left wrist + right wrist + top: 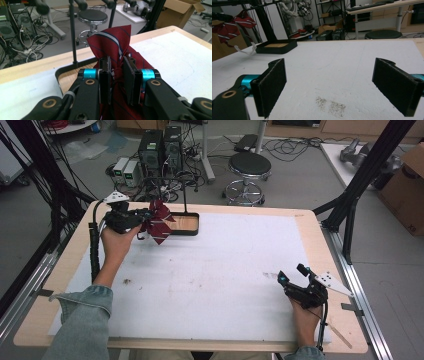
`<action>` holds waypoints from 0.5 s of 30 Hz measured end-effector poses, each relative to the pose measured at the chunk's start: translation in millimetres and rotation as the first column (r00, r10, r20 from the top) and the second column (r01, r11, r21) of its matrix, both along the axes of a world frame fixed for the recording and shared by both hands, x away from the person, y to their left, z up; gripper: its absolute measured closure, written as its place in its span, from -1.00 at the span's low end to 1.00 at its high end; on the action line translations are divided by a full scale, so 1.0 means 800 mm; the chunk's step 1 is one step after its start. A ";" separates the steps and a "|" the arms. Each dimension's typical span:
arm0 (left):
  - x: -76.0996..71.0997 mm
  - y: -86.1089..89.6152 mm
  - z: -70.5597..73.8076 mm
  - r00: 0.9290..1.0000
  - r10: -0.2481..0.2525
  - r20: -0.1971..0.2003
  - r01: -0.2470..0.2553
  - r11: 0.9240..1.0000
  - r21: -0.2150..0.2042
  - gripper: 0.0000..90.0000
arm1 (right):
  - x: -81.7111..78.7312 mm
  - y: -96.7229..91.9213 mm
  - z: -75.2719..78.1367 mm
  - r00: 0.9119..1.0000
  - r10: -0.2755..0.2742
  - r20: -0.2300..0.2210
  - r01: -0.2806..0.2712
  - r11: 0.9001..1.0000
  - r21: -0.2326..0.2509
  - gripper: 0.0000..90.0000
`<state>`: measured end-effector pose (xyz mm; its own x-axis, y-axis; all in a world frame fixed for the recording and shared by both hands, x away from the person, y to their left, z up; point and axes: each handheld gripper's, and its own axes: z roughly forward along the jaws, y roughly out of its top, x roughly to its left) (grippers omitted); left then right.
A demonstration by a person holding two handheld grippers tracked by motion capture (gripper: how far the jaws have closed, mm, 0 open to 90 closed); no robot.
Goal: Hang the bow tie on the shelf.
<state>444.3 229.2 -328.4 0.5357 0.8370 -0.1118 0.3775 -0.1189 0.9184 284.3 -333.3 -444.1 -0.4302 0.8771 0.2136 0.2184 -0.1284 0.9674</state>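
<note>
White foam-topped table (pixel 210 285); left hand-held gripper (pixel 117 72) clamping red tie (pixel 112 42), right hand-held gripper (pixel 329 82) wide.

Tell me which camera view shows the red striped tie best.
The left gripper view: the tie sits close up, pinched between the left claw, its white and navy stripes clear. The high view shows it small and bunched by the black stand's base. The right gripper view shows it far off at the left edge.

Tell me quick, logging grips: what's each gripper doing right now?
Left gripper: closed on the red striped tie.
Right gripper: open, holding nothing.
</note>
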 end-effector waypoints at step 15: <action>0.011 0.013 0.039 0.999 0.007 0.047 -0.006 1.000 -0.015 0.70 | 0.000 0.000 0.000 1.000 -0.001 -0.002 0.001 1.000 -0.005 -0.75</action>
